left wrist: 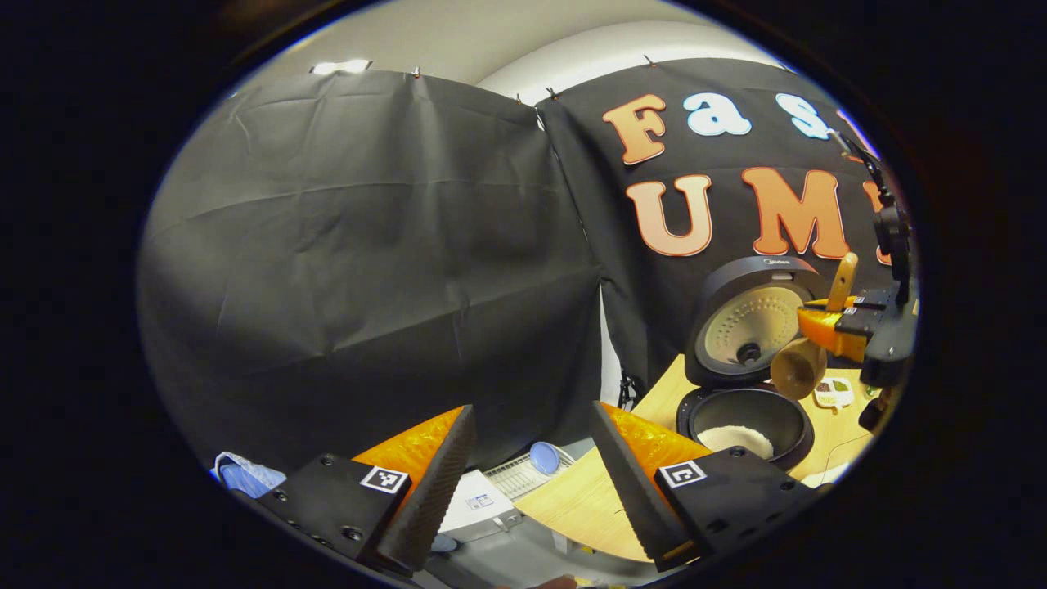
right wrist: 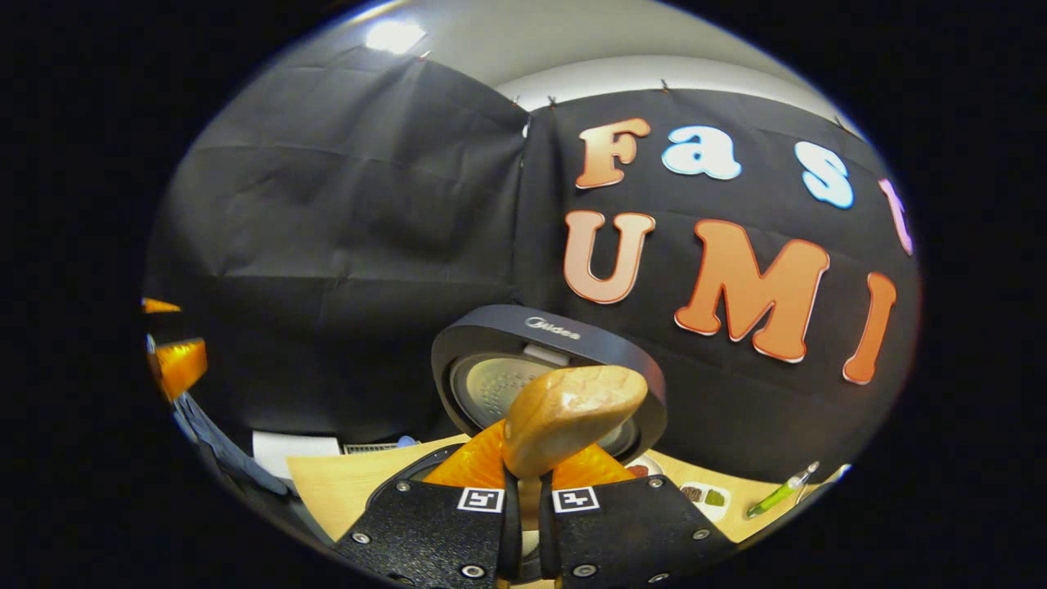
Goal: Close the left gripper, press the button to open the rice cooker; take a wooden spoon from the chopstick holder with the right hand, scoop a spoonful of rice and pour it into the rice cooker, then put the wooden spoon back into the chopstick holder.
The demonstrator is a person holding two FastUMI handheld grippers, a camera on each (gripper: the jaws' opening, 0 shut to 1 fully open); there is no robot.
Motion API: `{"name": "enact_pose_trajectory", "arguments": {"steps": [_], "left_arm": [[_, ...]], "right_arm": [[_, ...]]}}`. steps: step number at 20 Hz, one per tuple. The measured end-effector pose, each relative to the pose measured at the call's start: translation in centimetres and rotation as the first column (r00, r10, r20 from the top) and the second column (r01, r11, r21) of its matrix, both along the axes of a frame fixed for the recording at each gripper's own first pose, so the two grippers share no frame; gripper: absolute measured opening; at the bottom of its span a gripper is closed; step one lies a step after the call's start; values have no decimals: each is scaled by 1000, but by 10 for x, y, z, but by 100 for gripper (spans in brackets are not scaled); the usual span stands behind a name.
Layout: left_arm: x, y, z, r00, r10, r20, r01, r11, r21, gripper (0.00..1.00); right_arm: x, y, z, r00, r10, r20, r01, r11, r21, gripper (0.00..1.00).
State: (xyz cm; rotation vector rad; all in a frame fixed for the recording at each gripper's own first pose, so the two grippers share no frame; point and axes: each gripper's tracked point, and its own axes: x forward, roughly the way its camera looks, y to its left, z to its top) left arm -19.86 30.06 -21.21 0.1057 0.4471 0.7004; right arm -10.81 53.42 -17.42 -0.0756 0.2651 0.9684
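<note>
Left gripper: at the bottom of your left gripper view, its two fingers spread wide apart with nothing between them.
Right gripper: at the bottom centre of your right gripper view, clenched on the wooden spoon, whose handle end stands up between the fingers; in your left gripper view it shows at the right edge.
Wooden spoon bowl: hangs tilted above the open pot, lower right of your left gripper view.
Rice cooker: on the tabletop, lid raised upright behind the pot.
Rice: a white heap in the pot's bottom.
Pen: lies on the tabletop, lower right of your right gripper view.
</note>
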Motion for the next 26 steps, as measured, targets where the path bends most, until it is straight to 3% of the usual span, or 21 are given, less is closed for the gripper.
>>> {"name": "enact_pose_trajectory", "arguments": {"steps": [7, 12, 17, 18, 26], "left_arm": [[33, -43, -9, 996, -86, -3, 86, 996, -12, 87], [60, -84, -20, 987, -158, 1, 158, 984, -83, 87], [83, -125, -26, 972, -236, -4, 234, 966, -109, 95], [86, -133, -28, 968, -249, -7, 247, 962, -118, 87], [108, -166, -19, 952, -305, -7, 302, 945, -125, 87]], "right_arm": [[37, -102, 2, 982, -139, -127, 142, 990, 19, 8], [53, -184, -25, 942, -268, -202, 268, 963, -30, 8], [63, -272, -59, 855, -424, -298, 416, 904, -94, 8], [65, -288, -65, 837, -452, -308, 441, 891, -108, 8], [62, -399, -121, 684, -635, -358, 594, 770, -231, 8]]}}
